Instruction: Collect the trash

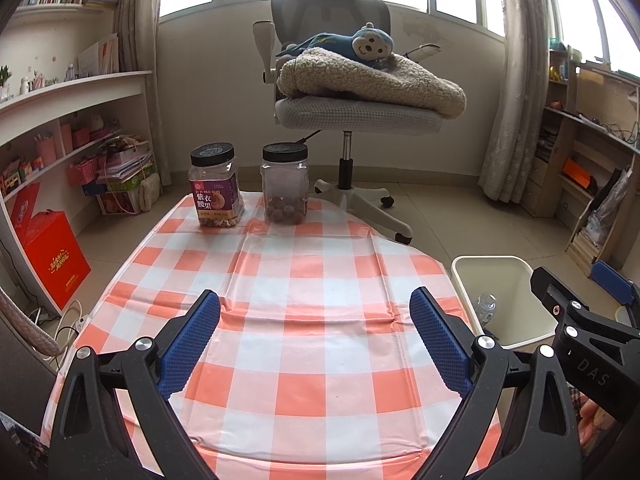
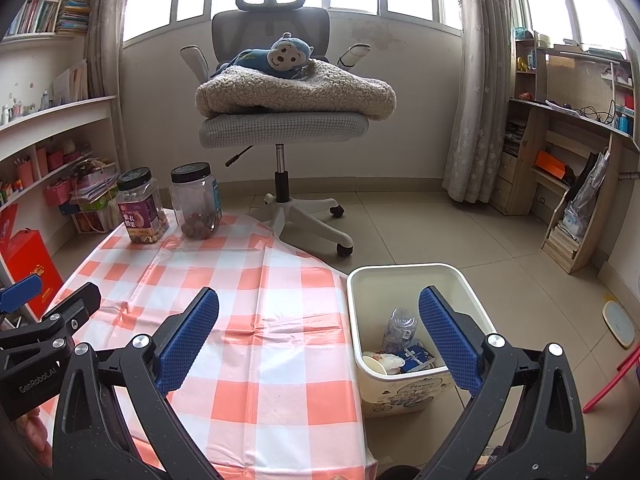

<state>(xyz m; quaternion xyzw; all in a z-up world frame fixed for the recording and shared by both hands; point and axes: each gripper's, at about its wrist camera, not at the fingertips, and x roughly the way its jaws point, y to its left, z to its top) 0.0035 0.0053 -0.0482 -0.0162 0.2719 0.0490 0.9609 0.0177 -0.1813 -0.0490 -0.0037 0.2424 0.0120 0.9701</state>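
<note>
over the checked tablecloth (image 1: 312,280) the left gripper (image 1: 315,340) hung with its blue-padded fingers (image 1: 188,344) spread wide and nothing between them. beside it, the right gripper (image 2: 319,336) was likewise spread apart and empty, its left finger above the cloth and its right finger (image 2: 450,340) above the trash bin (image 2: 472,292). the bin, cream-coloured, stood on the tiled floor just beside the table's right edge. inside it lay a crushed clear plastic bottle (image 2: 400,326), a blue packet (image 2: 418,356) and some pale crumpled wrapping (image 2: 382,362); from the left wrist view only the bottle (image 1: 486,308) showed, in the bin (image 1: 516,280). at the far end of the table stood two black-lidded plastic jars, close together but apart: a labelled nut jar (image 1: 216,188) on the left and a mostly empty clear jar (image 1: 285,184) on the right with round brown nuts at its bottom. the cloth between the jars and the grippers bore only creases. behind the table stood a grey office chair (image 1: 340,24) carrying a folded fleece blanket (image 1: 372,80) and a blue monkey plush (image 1: 360,44). shelves lined both sides of the room.
</note>
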